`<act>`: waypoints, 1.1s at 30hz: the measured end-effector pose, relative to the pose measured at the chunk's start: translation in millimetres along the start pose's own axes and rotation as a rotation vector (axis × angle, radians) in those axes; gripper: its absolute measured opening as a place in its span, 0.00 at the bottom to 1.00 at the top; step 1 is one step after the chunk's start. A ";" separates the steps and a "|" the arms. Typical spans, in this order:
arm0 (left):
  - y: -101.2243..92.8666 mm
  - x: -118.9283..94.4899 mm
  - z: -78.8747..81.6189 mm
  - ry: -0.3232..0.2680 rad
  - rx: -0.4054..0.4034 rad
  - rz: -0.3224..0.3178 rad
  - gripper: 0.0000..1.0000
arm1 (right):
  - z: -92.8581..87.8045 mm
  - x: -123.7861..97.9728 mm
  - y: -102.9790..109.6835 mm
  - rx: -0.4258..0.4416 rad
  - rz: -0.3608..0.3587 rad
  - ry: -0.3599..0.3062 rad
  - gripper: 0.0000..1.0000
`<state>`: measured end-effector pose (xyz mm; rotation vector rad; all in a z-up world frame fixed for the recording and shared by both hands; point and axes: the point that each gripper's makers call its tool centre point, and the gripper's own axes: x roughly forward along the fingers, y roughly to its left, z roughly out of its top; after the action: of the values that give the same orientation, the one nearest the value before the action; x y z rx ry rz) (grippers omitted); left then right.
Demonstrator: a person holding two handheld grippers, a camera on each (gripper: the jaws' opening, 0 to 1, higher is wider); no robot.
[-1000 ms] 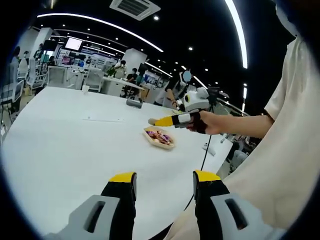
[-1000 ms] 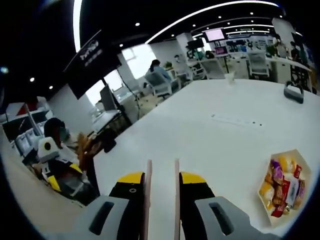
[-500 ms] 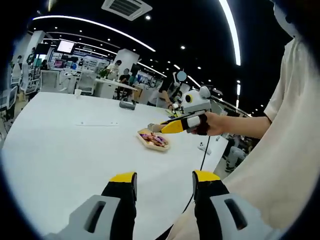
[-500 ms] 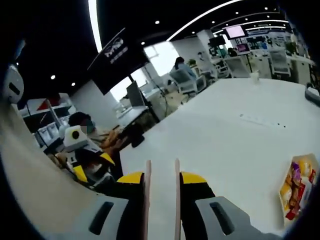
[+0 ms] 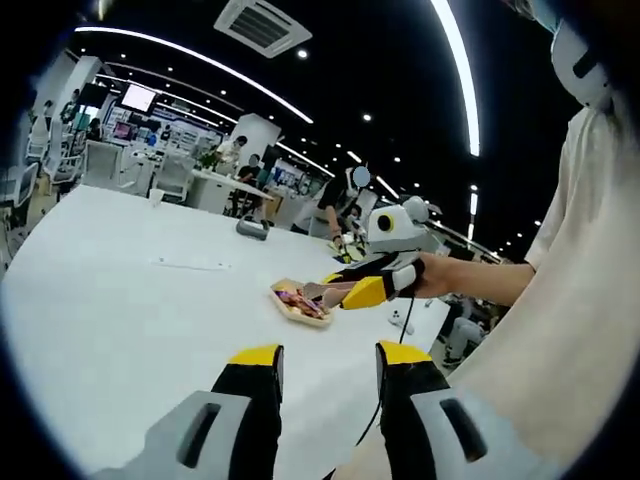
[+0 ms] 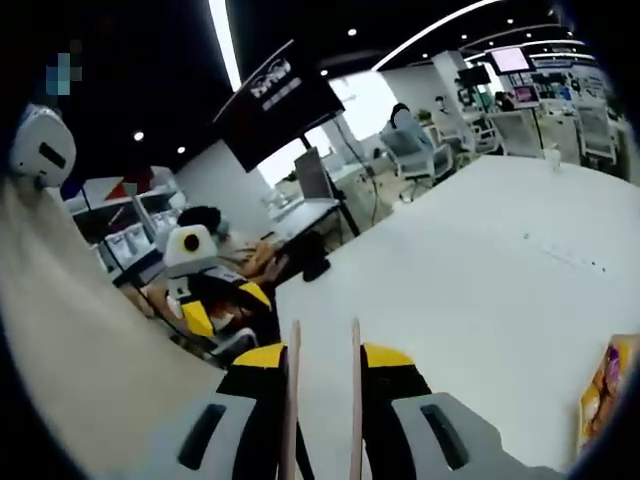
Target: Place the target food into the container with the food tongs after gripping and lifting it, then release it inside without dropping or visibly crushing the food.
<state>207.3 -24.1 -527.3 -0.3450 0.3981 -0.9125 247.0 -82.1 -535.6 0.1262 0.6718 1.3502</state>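
While no writing reads clearly, snack tray [image 5: 297, 300] on white table [image 5: 120, 310] holds colourful wrapped snacks; right gripper [image 6: 320, 345] pinches tongs [image 6: 322, 400] beside tray; left gripper [image 5: 326, 356] spread.

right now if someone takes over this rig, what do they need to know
Left hand-held gripper: open, holding nothing, above the white table.
Right hand-held gripper: shut on the food tongs, whose two thin blades run forward between its jaws with a gap; nothing between them. In the left gripper view it sits beside the tray of food, tip near the rim.
Done: tongs held. Left: grip a piece, lift it, release it in the container. Which container is meant cannot be told.
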 end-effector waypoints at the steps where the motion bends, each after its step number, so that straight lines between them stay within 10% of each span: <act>1: -0.1 0.1 0.2 0.000 0.001 0.000 0.35 | 0.7 0.7 2.8 -0.002 0.010 0.000 0.28; 33: -25.0 -4.1 2.3 0.001 0.065 -0.086 0.17 | -3.4 23.2 57.9 -0.152 0.247 0.185 0.29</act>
<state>188.9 -34.6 -513.3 -0.3038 0.3558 -1.0078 197.2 -47.5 -520.6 -0.0401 0.7225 1.6600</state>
